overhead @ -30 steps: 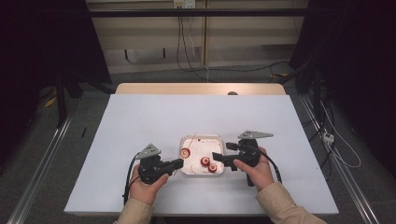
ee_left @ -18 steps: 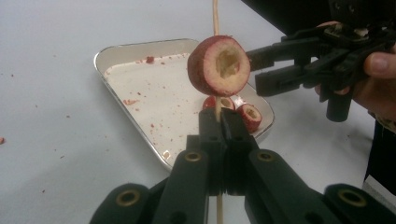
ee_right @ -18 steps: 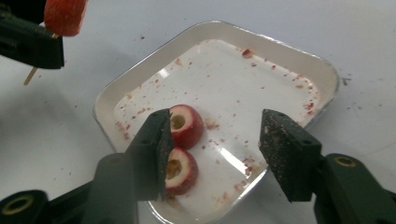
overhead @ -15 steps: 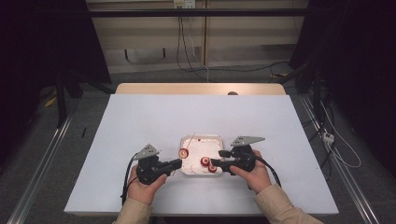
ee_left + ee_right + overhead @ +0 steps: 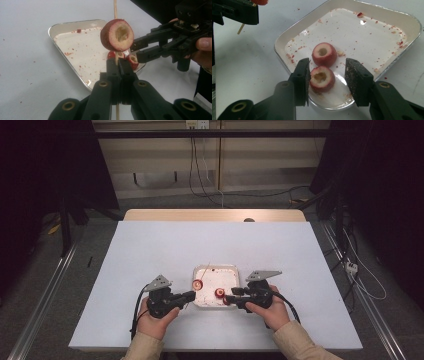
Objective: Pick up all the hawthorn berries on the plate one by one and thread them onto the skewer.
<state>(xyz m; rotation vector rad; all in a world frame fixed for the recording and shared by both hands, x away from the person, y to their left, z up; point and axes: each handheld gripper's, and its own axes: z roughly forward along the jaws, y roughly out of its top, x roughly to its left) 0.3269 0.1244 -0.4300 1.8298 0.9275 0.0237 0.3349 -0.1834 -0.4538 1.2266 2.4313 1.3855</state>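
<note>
Table: white rectangular tabletop (image 5: pixel 150 255), flecked with red crumbs near the tray.
Tray: shallow rounded-corner metal tray (image 5: pixel 387 17), white-floored, between the two grippers.
Left gripper (image 5: pixel 117 65): jaws pressed together on a thin wooden skewer (image 5: pixel 115 8) held upright, one cored red fruit (image 5: pixel 116 35) threaded on it above the tray.
Right gripper (image 5: pixel 327 75): jaws spread, straddling the nearer cored red fruit (image 5: pixel 321 78) at the tray's near edge; the left jaw looks almost touching it.
Second loose fruit (image 5: pixel 324 53): just behind, touching or nearly so.
Step, judged: pick-up of next fruit for skewering.
Next move: close gently without crushing, lift, align hole with skewer tip.
</note>
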